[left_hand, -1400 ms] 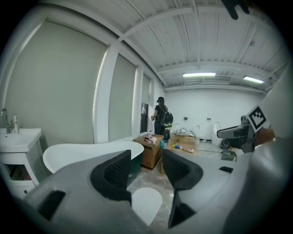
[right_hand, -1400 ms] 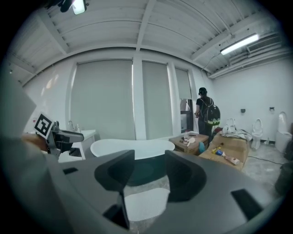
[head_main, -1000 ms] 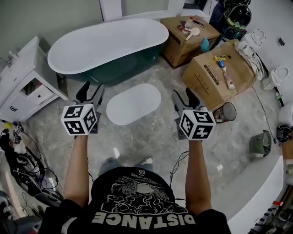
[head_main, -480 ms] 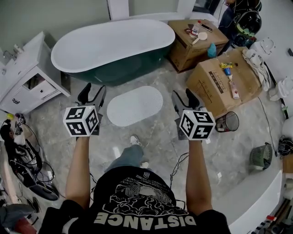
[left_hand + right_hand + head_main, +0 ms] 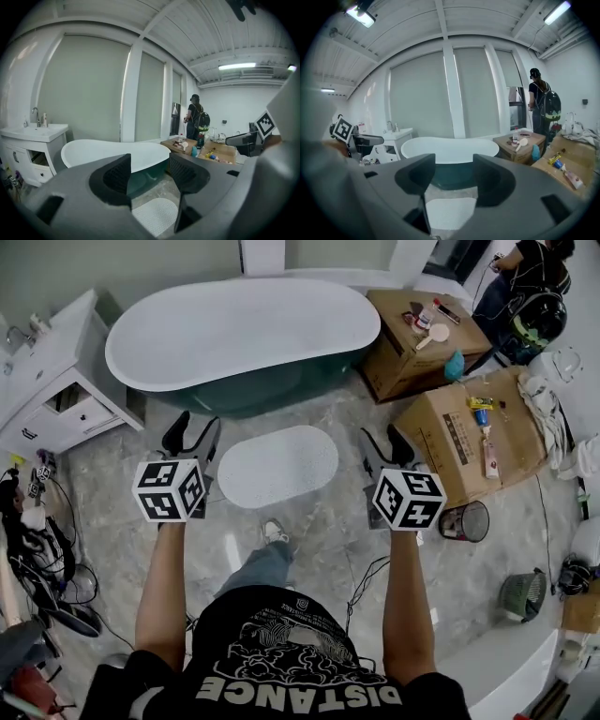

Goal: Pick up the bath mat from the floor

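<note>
Head view: the white oval mat [image 5: 277, 466] lies flat on the marble floor [image 5: 323, 521], just in front of the tub [image 5: 244, 329]. The left gripper [image 5: 194, 430] and right gripper [image 5: 382, 439] are held above the floor, one to each side of the mat and clear of it. Both pairs of jaws stand spread, with nothing between them. Boxes [image 5: 459, 432] stand at right.

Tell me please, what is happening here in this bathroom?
A person holds a two-jaw gripper in each hand and stands over a white oval bath mat, which lies flat on the marble floor in front of the bathtub. The left gripper and the right gripper are open and empty, one on either side of the mat. It is not yet picked up.
</note>
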Tool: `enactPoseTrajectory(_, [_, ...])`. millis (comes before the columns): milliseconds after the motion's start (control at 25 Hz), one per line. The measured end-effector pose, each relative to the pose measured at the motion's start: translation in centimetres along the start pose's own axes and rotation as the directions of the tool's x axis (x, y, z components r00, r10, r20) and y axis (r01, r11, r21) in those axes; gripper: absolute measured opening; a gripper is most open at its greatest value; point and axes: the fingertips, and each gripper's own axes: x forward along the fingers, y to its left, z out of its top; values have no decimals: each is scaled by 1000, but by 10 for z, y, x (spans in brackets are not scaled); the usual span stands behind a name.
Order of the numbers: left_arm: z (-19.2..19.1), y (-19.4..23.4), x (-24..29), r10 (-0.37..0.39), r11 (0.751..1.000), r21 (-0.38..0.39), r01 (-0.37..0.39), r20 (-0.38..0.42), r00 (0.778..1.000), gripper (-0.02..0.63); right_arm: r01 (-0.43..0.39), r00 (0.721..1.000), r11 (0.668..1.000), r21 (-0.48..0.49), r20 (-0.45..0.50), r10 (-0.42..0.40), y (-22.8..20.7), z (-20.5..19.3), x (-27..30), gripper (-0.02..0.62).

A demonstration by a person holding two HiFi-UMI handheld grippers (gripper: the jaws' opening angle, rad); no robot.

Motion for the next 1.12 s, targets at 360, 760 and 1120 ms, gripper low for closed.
enactPoseTrajectory(360, [0,65,69,76,995,-69,-79,-47,996,265,-62,995,998,-32,-77,59,-9,26,117,262])
enactPoseTrajectory(760, [-20,100,85,126,987,-88,-135,-103,987,272,-88,989,996,-18,-118,85,-22,20,176,267])
enactPoseTrajectory(1120, [-75,129,95,189,970,-113,-214,-197,962,276,-171,961,985,-37,-226,159,-36,-33,232,268])
